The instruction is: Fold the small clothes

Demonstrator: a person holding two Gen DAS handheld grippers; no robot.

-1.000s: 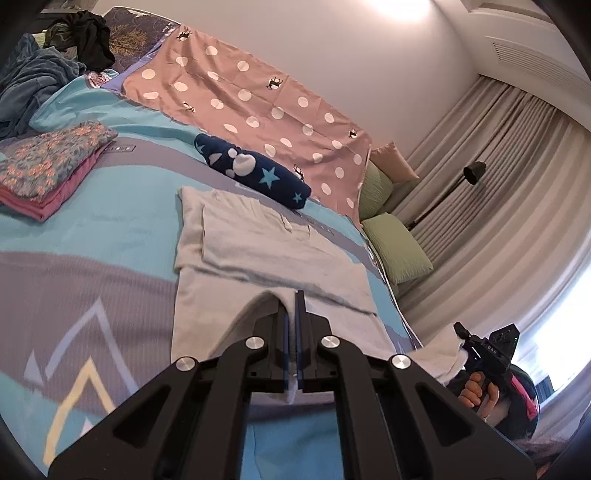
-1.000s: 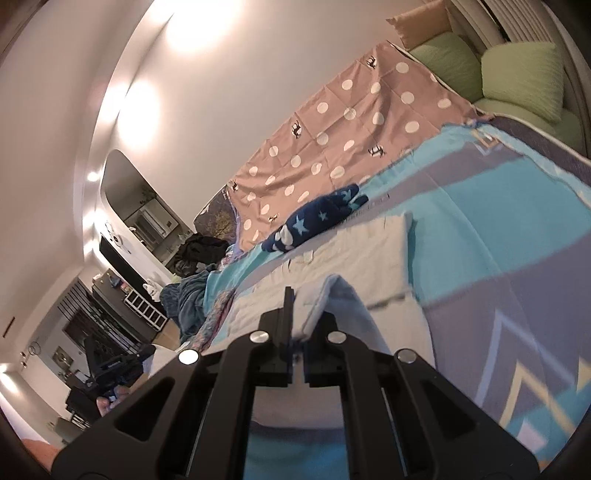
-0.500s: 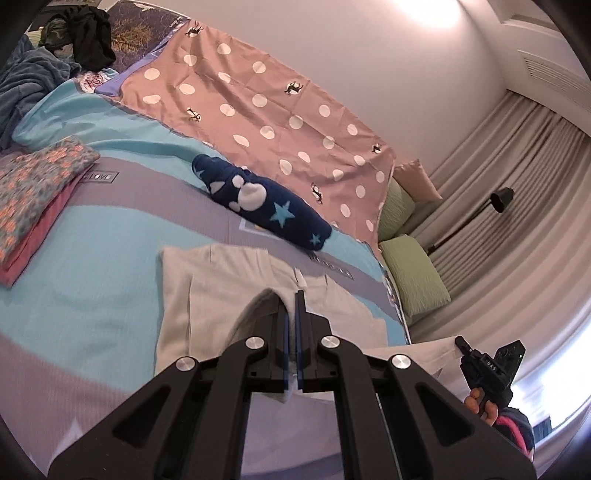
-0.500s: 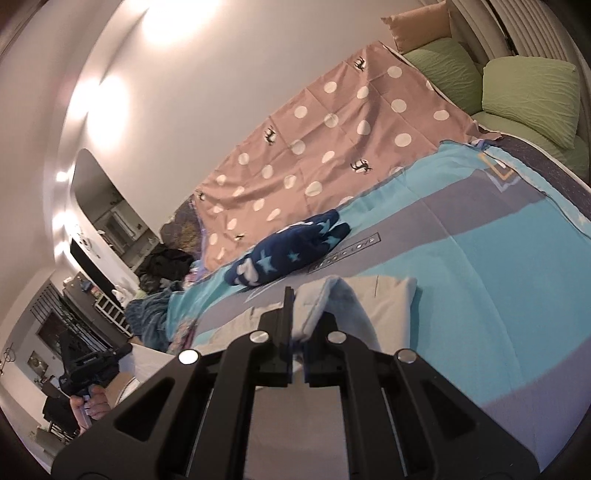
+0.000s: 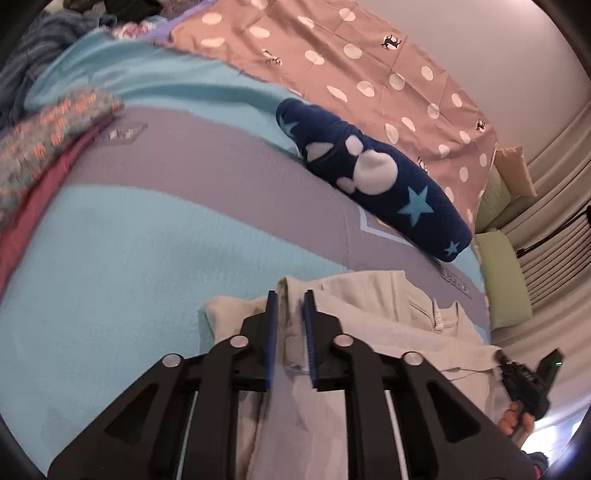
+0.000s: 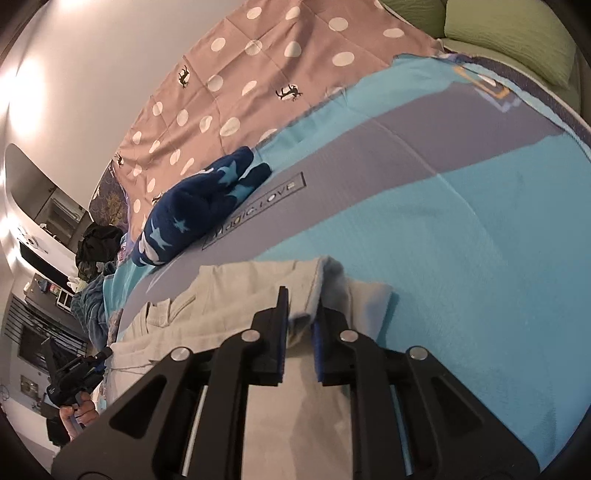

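A cream-white small garment (image 5: 373, 317) lies folded over on the blue and grey bedspread (image 5: 147, 240). My left gripper (image 5: 290, 295) is open, its jaws standing either side of the garment's folded left corner. In the right wrist view the same garment (image 6: 240, 291) lies under my right gripper (image 6: 301, 295), which is open around the folded right corner, with cloth still between the pads. Each gripper shows in the other's view, held in a hand.
A rolled navy garment with stars (image 5: 373, 184) lies just beyond the white one. A folded floral and pink stack (image 5: 44, 144) sits at the left. A pink polka-dot cloth (image 5: 369, 62) covers the far side. Green pillows (image 6: 509, 33) lie at the bed's end.
Both grippers carried the garment's near edge forward over itself toward the navy roll, lowered it, and opened their jaws.
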